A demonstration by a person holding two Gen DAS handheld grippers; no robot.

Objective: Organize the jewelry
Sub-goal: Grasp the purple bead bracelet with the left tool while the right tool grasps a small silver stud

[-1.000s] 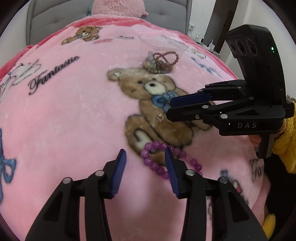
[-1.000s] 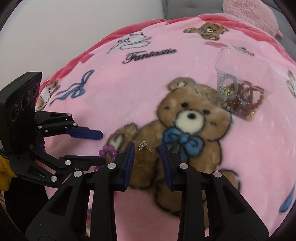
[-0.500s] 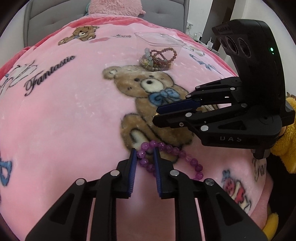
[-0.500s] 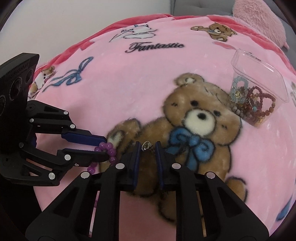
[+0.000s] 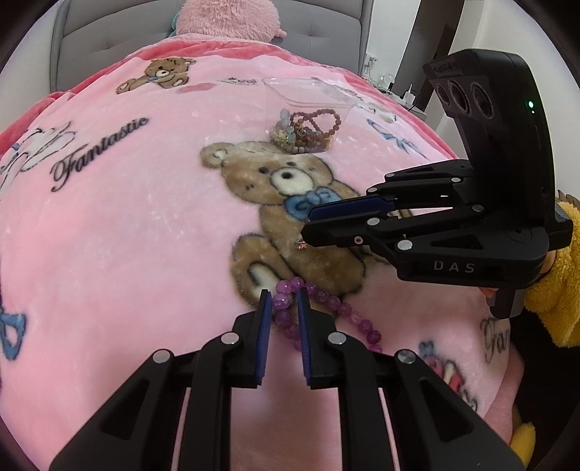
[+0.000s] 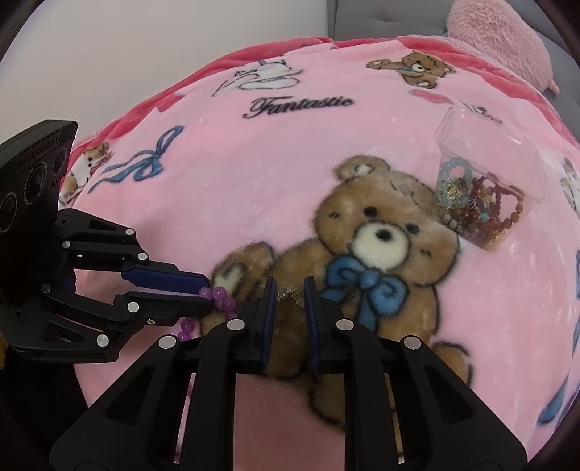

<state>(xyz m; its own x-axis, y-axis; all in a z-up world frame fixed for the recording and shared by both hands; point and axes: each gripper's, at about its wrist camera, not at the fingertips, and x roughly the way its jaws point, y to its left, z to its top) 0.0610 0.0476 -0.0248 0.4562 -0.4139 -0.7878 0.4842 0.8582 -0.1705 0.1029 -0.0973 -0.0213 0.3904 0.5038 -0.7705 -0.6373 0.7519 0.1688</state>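
A purple bead bracelet (image 5: 326,308) lies on the pink bear blanket (image 5: 145,224). My left gripper (image 5: 283,295) has its jaws closed around the bracelet's near beads; it also shows in the right wrist view (image 6: 206,293) with beads (image 6: 223,299) at its tips. My right gripper (image 6: 289,290) is shut on a small silver earring (image 6: 288,294). It shows in the left wrist view (image 5: 311,226) with the earring (image 5: 301,245) at its tips. A clear plastic box (image 5: 308,108) with several bracelets sits farther up the blanket, also in the right wrist view (image 6: 485,188).
A pink plush pillow (image 5: 228,18) and a grey headboard (image 5: 108,43) are behind the blanket. A yellow plush toy (image 5: 558,275) is at the right edge. The blanket drops off at the near edge.
Both grippers closed from open: the left onto the purple beads, the right onto the earring. Both now sit a little higher off the blanket.
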